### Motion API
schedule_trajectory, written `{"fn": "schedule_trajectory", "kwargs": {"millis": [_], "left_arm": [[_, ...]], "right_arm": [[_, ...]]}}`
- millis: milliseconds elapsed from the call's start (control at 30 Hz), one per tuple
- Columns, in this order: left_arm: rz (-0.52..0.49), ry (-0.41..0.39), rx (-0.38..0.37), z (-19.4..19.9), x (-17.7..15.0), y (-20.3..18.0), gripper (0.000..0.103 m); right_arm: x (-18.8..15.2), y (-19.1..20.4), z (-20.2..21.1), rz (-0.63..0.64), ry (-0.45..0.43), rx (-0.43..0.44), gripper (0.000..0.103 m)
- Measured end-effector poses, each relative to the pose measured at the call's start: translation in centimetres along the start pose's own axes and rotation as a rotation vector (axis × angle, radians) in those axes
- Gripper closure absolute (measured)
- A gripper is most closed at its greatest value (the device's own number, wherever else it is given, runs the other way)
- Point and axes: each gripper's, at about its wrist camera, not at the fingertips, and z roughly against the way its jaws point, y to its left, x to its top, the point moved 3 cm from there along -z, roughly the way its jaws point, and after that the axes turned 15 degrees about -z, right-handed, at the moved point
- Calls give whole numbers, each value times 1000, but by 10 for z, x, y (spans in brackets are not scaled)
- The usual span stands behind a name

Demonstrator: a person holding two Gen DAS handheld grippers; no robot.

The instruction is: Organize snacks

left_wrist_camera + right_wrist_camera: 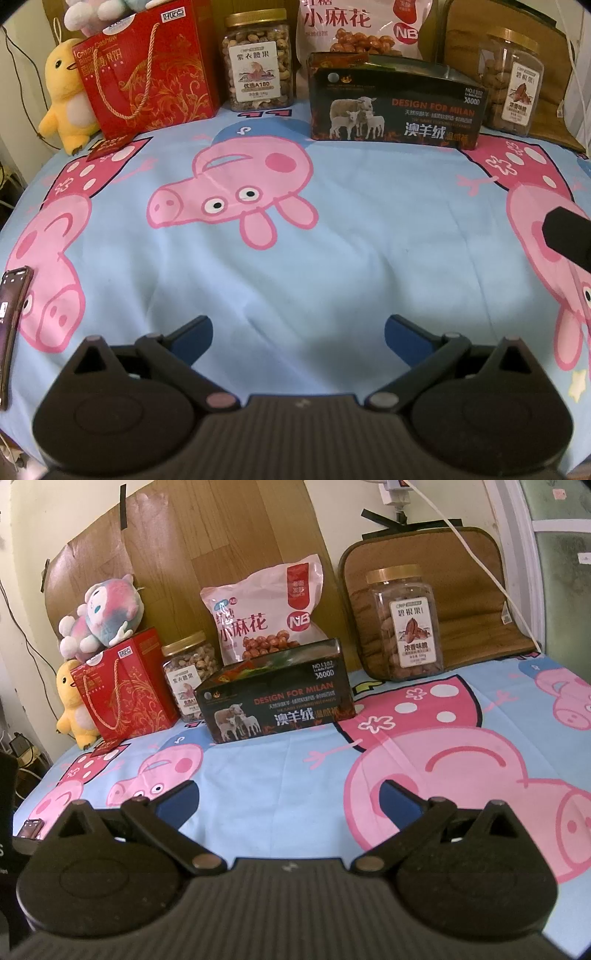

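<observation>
A black open box [397,107] [279,701] stands at the back of the pig-print cloth, with snack packets inside. Behind it leans a pink snack bag [364,26] [266,616]. A cashew jar [258,61] [188,675] stands left of the box, and a red gift bag [147,70] [125,690] left of that. A pecan jar [511,81] [404,624] stands at the right. My left gripper [298,338] is open and empty over the cloth, well short of the box. My right gripper [290,799] is open and empty too. Its black tip [569,236] shows at the right edge of the left wrist view.
A yellow plush duck [64,96] [74,705] sits at the far left, and a pink plush [101,616] lies on the gift bag. A phone [11,325] [31,829] lies at the cloth's left edge. A brown cushion [461,602] leans on the wall behind the pecan jar.
</observation>
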Motion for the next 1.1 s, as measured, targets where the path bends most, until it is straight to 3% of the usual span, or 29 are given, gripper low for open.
{"fn": "schedule_trajectory", "kwargs": {"millis": [600, 967, 1100], "left_arm": [[3, -14, 9, 2, 1, 1, 0], [1, -102, 108, 19, 9, 9, 0], [12, -115, 112, 23, 10, 12, 0]], "right_arm": [[1, 1, -2, 6, 2, 4, 0], [3, 3, 0, 22, -4, 8, 0], [3, 4, 1, 29, -3, 9, 0]]}}
